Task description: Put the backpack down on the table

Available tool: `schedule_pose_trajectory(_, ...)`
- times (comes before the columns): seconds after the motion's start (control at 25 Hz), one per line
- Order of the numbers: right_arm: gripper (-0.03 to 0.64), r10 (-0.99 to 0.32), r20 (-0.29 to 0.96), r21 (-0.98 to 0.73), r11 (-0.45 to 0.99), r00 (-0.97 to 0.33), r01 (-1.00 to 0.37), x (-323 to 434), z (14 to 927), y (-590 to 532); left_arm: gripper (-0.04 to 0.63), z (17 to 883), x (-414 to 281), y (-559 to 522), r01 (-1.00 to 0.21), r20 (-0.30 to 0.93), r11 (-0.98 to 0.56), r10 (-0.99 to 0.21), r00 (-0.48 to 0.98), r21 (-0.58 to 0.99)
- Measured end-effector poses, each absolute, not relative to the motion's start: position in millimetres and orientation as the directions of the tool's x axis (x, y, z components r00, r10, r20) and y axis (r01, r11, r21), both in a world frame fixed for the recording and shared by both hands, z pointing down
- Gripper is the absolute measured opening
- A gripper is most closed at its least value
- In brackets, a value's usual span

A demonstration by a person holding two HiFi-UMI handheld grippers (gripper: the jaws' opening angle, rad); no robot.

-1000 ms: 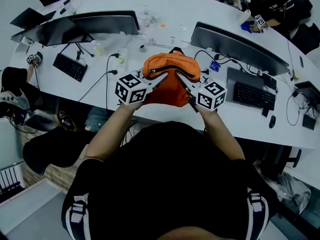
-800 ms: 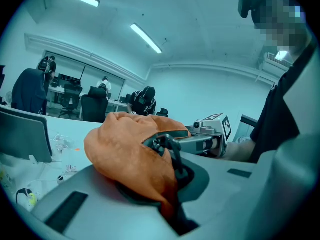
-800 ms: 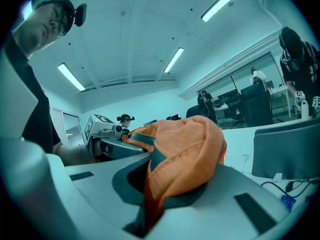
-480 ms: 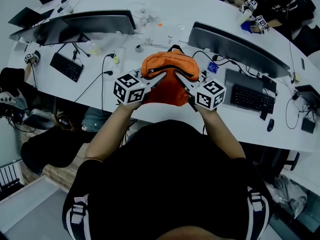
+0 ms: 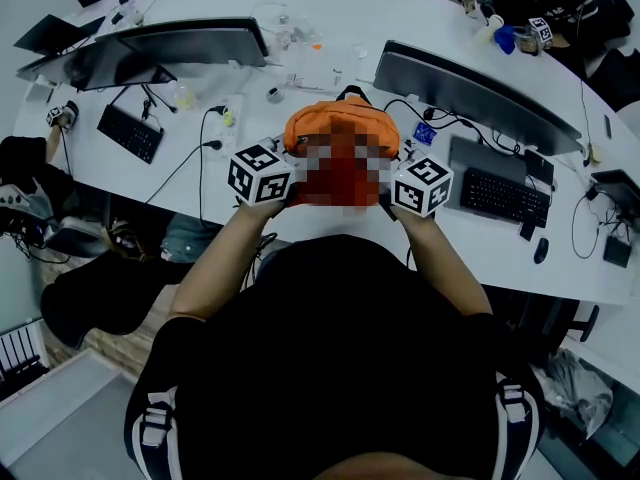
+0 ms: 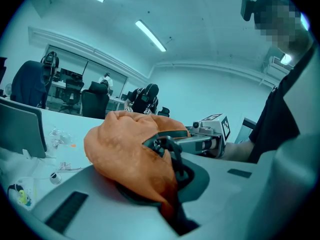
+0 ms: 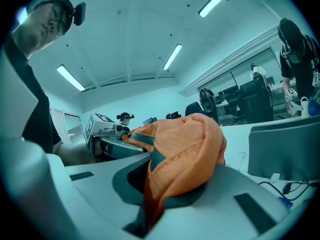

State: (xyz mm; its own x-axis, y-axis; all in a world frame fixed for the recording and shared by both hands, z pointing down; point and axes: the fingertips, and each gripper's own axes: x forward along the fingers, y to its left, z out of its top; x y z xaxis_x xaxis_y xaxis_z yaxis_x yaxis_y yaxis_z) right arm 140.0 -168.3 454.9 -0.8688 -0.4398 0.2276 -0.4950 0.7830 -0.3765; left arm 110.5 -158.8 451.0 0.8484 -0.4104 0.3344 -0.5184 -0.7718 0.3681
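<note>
An orange backpack (image 5: pixel 340 126) with dark trim hangs over the white table (image 5: pixel 318 230), between the two monitors. I cannot tell whether it touches the tabletop. My left gripper (image 5: pixel 300 168) is shut on the bag's left side and pinches orange fabric (image 6: pixel 131 154) between its jaws (image 6: pixel 171 206). My right gripper (image 5: pixel 384 174) is shut on the bag's right side and bites the fabric (image 7: pixel 186 153) low between its jaws (image 7: pixel 145 215). Each gripper view shows the other gripper beyond the bag, the right gripper (image 6: pixel 209 134) in one and the left gripper (image 7: pixel 107 140) in the other.
A monitor (image 5: pixel 200 43) stands at the left and another (image 5: pixel 470 93) at the right of the bag. Keyboards (image 5: pixel 130 133) (image 5: pixel 505 193), cables and a mouse (image 5: pixel 542 251) lie nearby. Small items (image 5: pixel 290 43) sit behind the bag. Other people work at the far right corner.
Both grippers have sunk a little toward the table with the backpack held between them. Neither grip has changed.
</note>
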Motion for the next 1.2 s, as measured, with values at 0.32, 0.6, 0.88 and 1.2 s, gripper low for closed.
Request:
schedule_pose_trajectory(0.32,0.031,-0.435,0.221,-0.377,0.788,-0.873,-0.487,142,451,-161,0.034,447,113,-151,-0.52,0.342,-0.777,-0.41,0.846,0.356)
schedule_pose_trajectory(0.6,0.031,-0.455,0.204,-0.353,0.792,-0.867,-0.499,133,445,-155,0.034,442,104,-145,-0.517,0.338,-0.785,-0.411,0.847,0.341)
schedule_pose_trajectory(0.88,0.031,-0.507,0.213,-0.346,0.76,-0.835,-0.55,130,442,-156,0.034,438,99,-146,-0.471,0.316,-0.806,-0.37,0.874,0.36)
schedule_pose_trajectory(1.2,0.031,-0.568,0.218,-0.339,0.719,-0.794,-0.607,126,439,-156,0.034,435,95,-147,-0.407,0.302,-0.84,-0.307,0.902,0.359)
